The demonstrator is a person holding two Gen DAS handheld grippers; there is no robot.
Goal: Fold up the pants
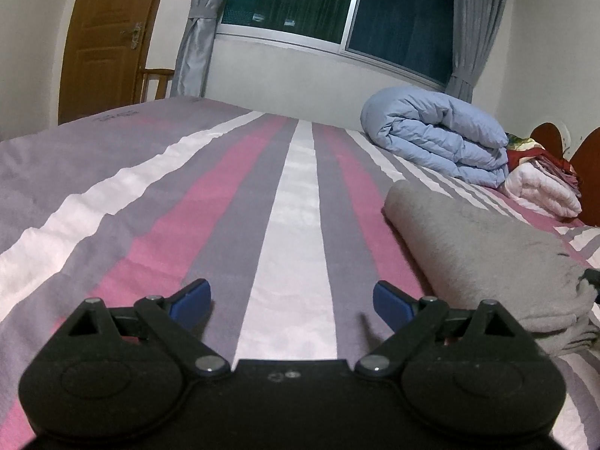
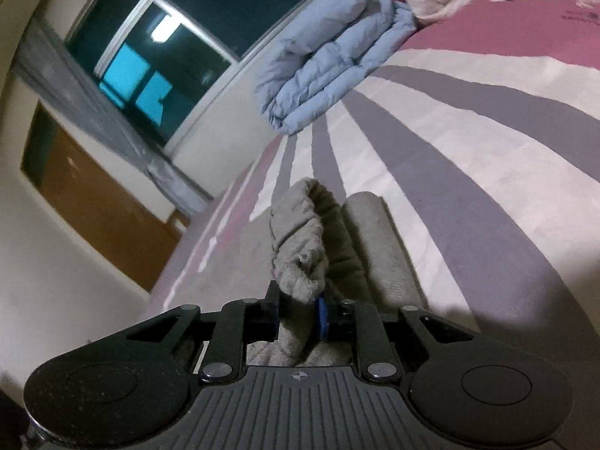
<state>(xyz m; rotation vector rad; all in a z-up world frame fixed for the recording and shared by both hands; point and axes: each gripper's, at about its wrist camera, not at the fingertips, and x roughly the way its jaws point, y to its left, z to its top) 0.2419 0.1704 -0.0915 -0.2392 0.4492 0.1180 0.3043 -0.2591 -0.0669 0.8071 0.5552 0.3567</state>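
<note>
A: What is shown in the left wrist view?

B: The left gripper [image 1: 291,300] is seen with its jaws spread wide and nothing between them, held low over the striped bedsheet [image 1: 210,202]. The grey pants [image 1: 476,251] are laid to its right, partly folded, not touched by it. Further ahead and right, a rolled blue duvet [image 1: 438,138] and a white quilt [image 1: 540,187] are stacked; nothing is found in the path ahead.

A: And the right wrist view?

B: The right gripper [image 2: 298,317] is closed on a bunched fold of the grey pants [image 2: 300,240], the rest being stretched out ahead of it. The blue duvet [image 2: 322,71] is well ahead.

A: What could go wrong?

B: Only a thick wad is pinched, so layers could be dragged unevenly or slipped free, and the fold spoiled, since the far side is not pinned by the left gripper.
</note>
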